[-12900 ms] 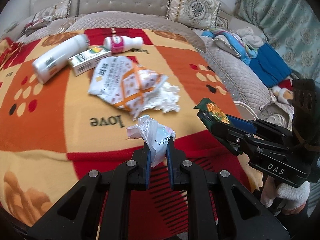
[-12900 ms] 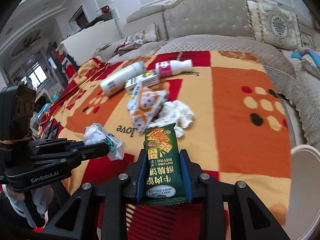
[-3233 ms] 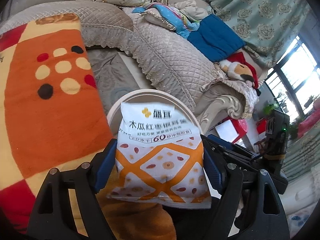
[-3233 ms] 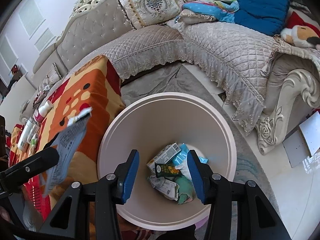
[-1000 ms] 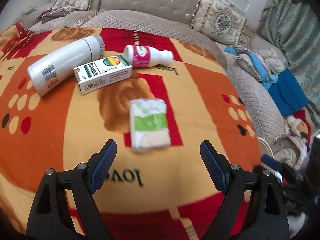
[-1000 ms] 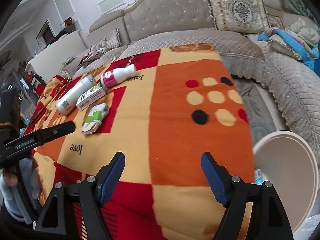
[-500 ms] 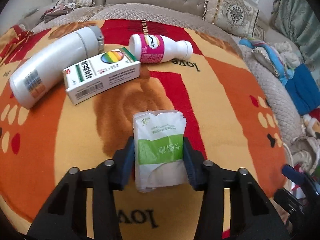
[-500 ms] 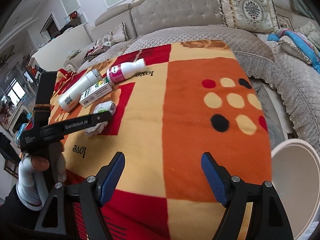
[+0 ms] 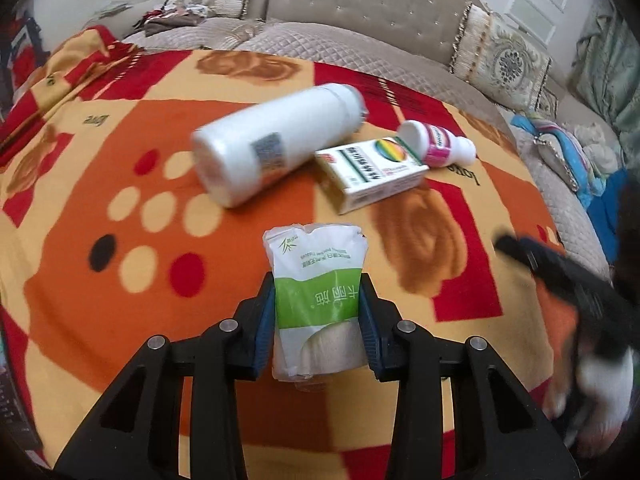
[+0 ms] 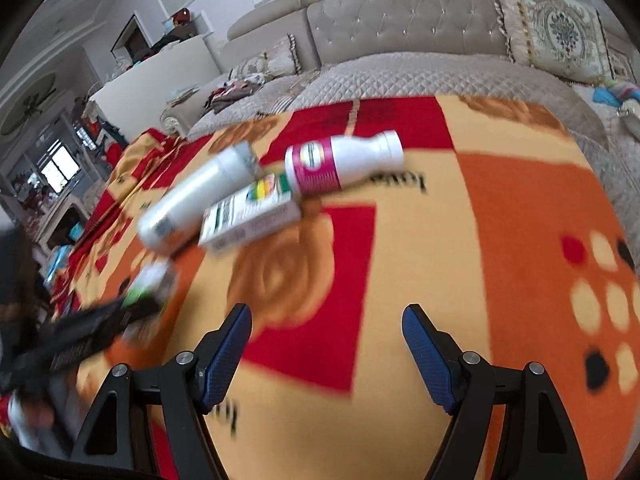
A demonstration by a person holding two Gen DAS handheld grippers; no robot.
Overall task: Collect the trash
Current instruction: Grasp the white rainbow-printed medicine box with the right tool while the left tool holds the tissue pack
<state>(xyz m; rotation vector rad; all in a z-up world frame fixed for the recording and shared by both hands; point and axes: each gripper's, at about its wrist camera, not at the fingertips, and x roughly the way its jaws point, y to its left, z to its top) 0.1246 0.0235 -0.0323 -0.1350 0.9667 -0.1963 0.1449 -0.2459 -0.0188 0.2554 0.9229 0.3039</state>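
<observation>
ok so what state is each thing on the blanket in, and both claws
left claw: shut on the green-and-white tissue pack
right claw: open, nothing between its fingers
tall white plastic bottle: on its side
small white bottle with pink label: on its side
white-and-green cardboard box: lying flat, closed

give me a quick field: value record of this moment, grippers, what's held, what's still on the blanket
left gripper: shut on the tissue pack, green and white
right gripper: open, holds nothing, above the blanket
on blanket: white bottle lying on its side; medicine box; small pink-label bottle on its side
layout: the medicine box lies between the two bottles; touching or not, cannot tell
image quality: both views motion-blurred
</observation>
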